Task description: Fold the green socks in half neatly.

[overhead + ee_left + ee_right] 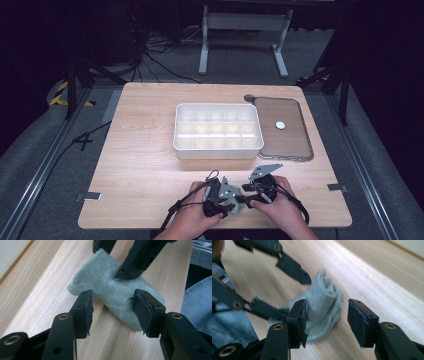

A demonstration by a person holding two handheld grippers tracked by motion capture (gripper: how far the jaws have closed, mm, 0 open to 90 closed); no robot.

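Left gripper view: grey sock [112, 292] lies on the table [37, 290] near its front edge, between my grippers. Left gripper [113, 312] spread, straddling it; right gripper [325, 320] spread, not pinching. Sock ungripped; divided bin [218, 130] empty, so nearly everything remains.

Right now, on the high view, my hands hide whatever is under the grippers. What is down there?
Observer: A grey sock, lying on the wooden table.
Operator: Clamped on my left side?
Observer: No. The left gripper is open; the sock lies just ahead of its spread pads, not pinched.
Operator: And the other side?
Observer: The right gripper is open too, with the sock bunched up near one pad and a clear gap to the other.
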